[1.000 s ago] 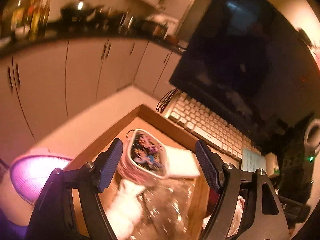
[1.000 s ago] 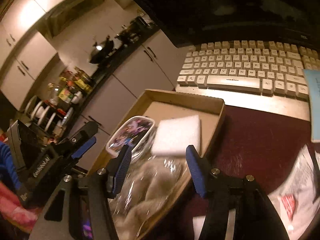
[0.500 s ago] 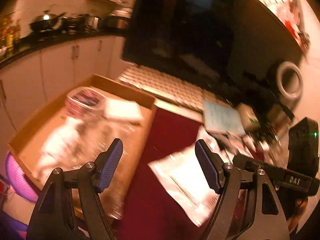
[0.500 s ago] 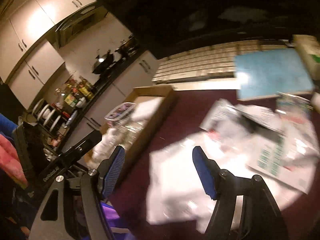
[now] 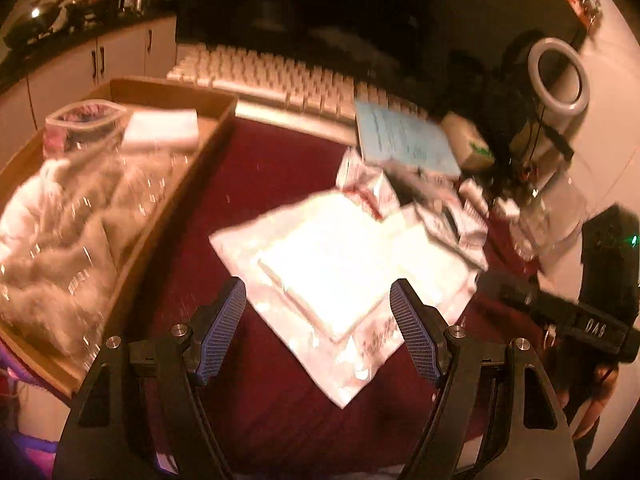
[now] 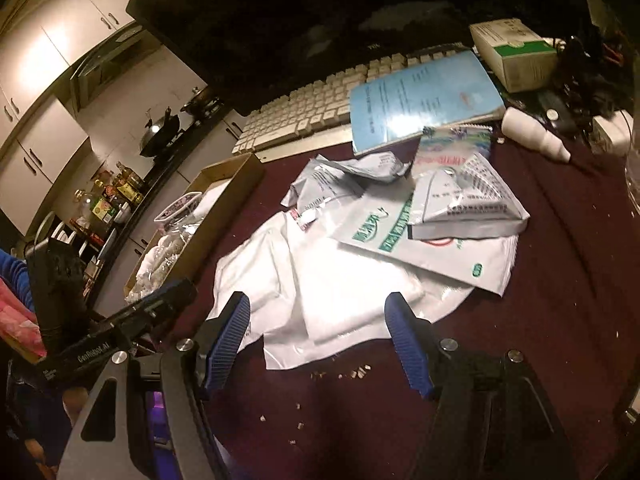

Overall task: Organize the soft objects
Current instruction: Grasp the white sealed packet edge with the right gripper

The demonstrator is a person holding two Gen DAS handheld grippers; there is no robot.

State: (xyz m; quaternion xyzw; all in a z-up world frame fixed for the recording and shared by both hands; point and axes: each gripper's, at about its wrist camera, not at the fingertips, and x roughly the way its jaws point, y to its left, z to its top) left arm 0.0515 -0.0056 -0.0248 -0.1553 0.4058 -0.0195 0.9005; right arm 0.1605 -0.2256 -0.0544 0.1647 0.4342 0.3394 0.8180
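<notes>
White plastic pouch (image 6: 320, 280) lies flat on the dark red tabletop (image 6: 560, 280), just right of the cardboard tray (image 6: 224, 216) and at the near end of a heap of packets. Green-printed packet (image 6: 420, 240) and a folded grey one (image 6: 464, 196) overlap its far side; blue booklet (image 6: 424, 96) and keyboard (image 6: 304, 116) sit beyond the heap.

Right gripper (image 6: 318, 344): jaws spread wide, nothing held, hanging above the pouch's near edge with that edge between the fingertips; contact can't be told.

Left gripper (image 5: 318, 336): also wide open and empty, over the same pouch (image 5: 340, 272) from the tray side.

Tray (image 5: 192, 184) already holds a clear bag of fluffy stuff (image 5: 68, 224), a white sponge block (image 5: 162, 130) and a pink printed pouch (image 5: 82, 122) at its far end. Left view is motion-blurred.
</notes>
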